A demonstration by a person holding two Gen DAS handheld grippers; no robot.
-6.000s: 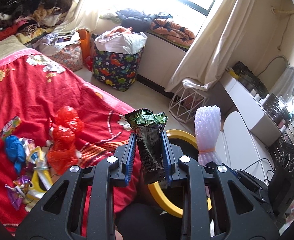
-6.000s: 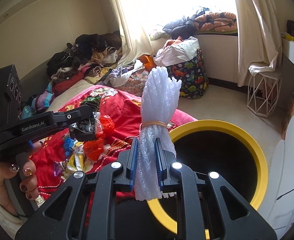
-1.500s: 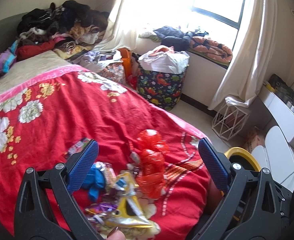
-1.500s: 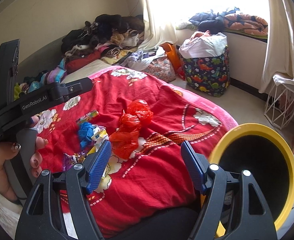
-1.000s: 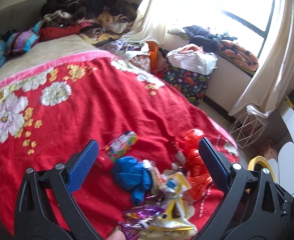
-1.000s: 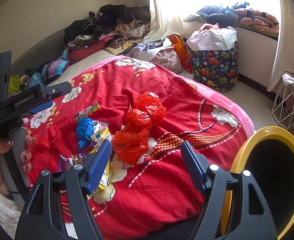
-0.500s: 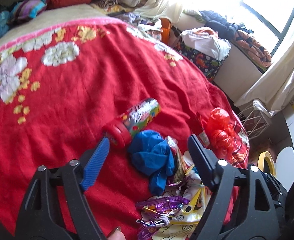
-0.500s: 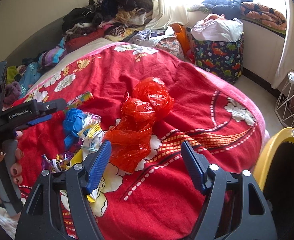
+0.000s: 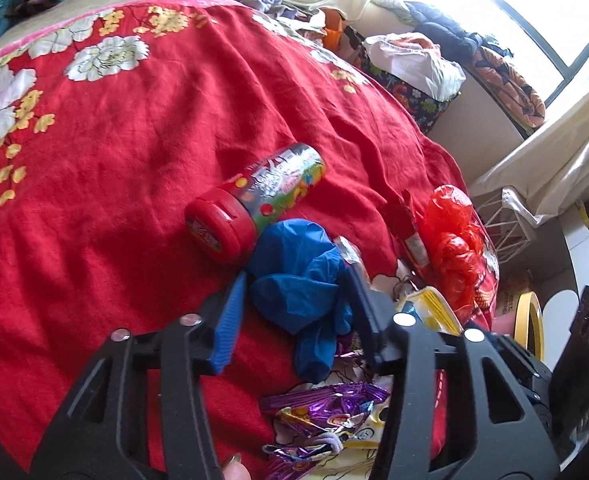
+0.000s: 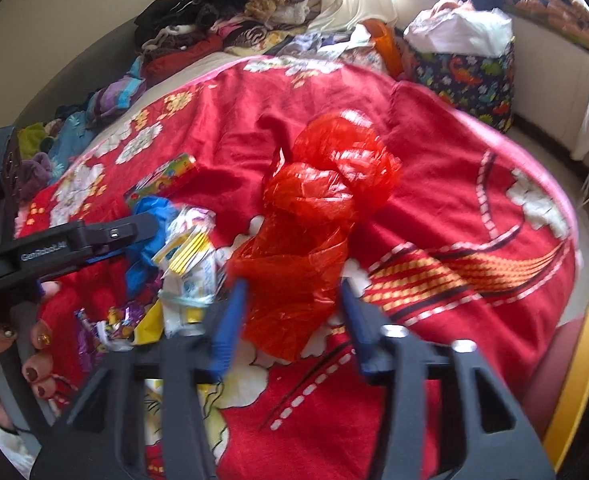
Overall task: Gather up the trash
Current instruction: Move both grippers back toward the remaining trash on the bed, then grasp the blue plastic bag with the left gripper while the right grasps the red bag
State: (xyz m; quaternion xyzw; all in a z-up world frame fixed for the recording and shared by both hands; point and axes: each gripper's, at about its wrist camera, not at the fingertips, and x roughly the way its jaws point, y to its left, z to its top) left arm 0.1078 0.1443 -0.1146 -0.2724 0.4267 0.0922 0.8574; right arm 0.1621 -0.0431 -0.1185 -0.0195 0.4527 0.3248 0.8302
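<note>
Red bedding with white flowers (image 9: 126,128) covers the bed, and trash lies heaped near its edge. Left gripper (image 9: 294,300) has its jaws spread on either side of a crumpled blue glove (image 9: 298,280), not clamping it. Just beyond the glove lies a candy tube (image 9: 258,204) with a red cap. Right gripper (image 10: 290,312) is also spread, its fingers flanking the lower end of a red plastic bag (image 10: 318,208). Purple wrappers (image 9: 322,408) and a yellow-striped packet (image 10: 186,252) lie beside the glove. A yellow-rimmed bin (image 9: 528,324) stands off the bed's edge.
</note>
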